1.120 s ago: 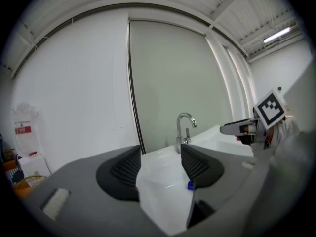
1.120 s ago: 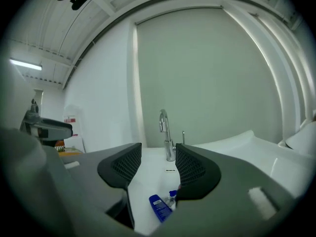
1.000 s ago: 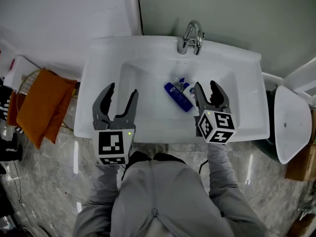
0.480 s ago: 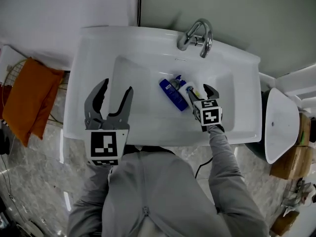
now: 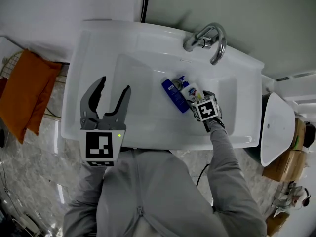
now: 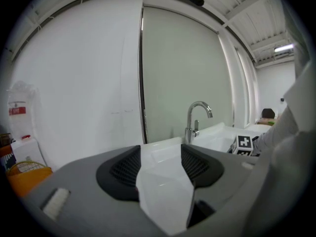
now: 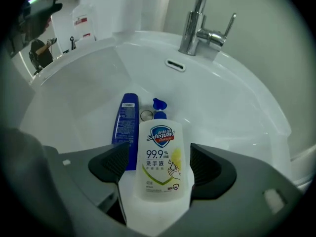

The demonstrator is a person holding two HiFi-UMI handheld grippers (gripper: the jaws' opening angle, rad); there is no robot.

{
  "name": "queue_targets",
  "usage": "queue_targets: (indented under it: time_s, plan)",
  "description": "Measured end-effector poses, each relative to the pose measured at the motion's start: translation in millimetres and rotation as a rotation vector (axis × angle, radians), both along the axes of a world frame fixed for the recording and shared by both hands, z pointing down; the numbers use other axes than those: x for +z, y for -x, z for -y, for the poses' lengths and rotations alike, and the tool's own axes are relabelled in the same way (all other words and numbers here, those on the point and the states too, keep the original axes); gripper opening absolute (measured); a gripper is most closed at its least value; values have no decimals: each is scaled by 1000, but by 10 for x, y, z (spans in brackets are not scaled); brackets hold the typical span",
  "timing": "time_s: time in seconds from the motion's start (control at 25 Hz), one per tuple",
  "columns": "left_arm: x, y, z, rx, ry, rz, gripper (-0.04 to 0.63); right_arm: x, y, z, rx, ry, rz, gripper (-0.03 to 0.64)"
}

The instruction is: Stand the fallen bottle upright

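Note:
A clear hand-soap bottle with a blue pump lies flat in the white sink basin, pump toward the faucet. A dark blue bottle lies beside it on its left. My right gripper points steeply down over the soap bottle; its jaws have just been opening and the bottle's body lies between them, with a small gap at the left pad. In the head view the right gripper sits low in the basin. My left gripper hovers open and empty over the sink's left front.
A chrome faucet stands at the back of the sink, and the drain is just beyond the bottles. An orange cloth lies on the floor to the left. A white lidded bin is at the right.
The right gripper dropped from above the sink's front edge down into the basin, tipped downward, and its jaws opened around the soap bottle. The left gripper shifted only slightly.

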State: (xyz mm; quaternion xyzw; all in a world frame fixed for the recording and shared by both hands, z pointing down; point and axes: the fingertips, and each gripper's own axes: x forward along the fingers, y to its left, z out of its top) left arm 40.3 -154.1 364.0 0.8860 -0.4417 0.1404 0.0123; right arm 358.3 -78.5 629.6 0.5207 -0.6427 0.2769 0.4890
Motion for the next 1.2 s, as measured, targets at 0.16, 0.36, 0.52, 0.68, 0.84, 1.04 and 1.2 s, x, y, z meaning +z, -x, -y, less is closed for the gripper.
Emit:
queue_targets:
  time_s: [0.16,0.36,0.52,0.68,0.84,1.04,1.2]
  plan:
    - [36,26,74,-7,10,6,304,166,-72,18,-8,70,-32,368]
    - [83,65,139,-19,26,17,304,326,-114,26,-20,150,-32,370]
    - [104,69,162,-21,41,24,304,390,-151,53,-29,200,-18,373]
    - [117,83,208,-27,24,23,304,446,-154,81,-62,266,4,385]
    - [125,83,230,-35,25,23,304,500,-149,96,-96,333,30,393]
    - [155,99,238,-56,50,30,304,581,-128,91,-124,407,93,400]
    - [161,148,261,-72,44,38,304,626,-93,69,-139,441,146,402]
